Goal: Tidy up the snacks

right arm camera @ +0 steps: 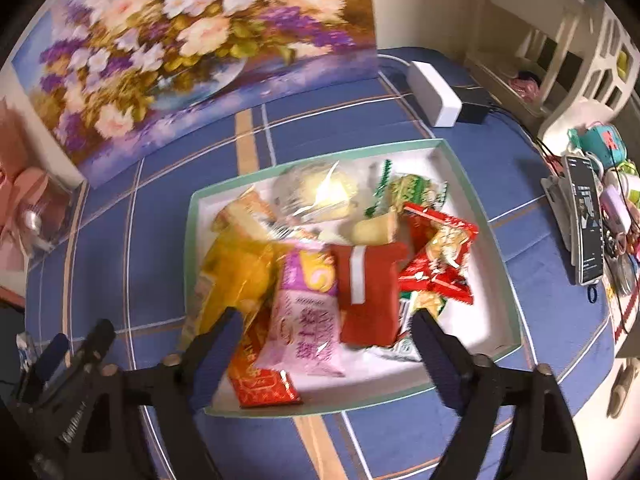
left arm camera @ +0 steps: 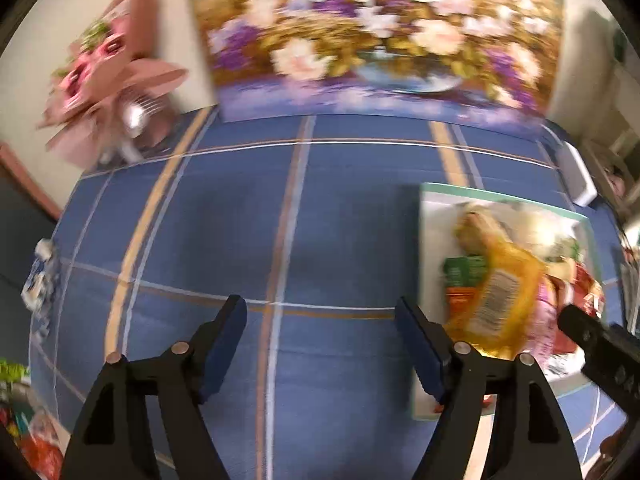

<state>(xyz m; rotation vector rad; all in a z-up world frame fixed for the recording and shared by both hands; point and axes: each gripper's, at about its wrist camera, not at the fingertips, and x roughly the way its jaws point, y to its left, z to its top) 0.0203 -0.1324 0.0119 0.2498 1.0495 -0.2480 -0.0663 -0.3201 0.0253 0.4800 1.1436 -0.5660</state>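
Hovering over the heaped snack packets [right arm camera: 316, 280] in the tray [right arm camera: 496, 280], right gripper [right arm camera: 326, 334] spread, empty; left gripper [left arm camera: 320, 338] spread above tablecloth [left arm camera: 224, 216]. Risk: loose overlapping wrappers slip, spilling over the rim.

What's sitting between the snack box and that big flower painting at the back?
Nothing: in the right wrist view, only bare blue checked tablecloth lies between the box and the painting. A white block sits off to the right, beside that stretch.
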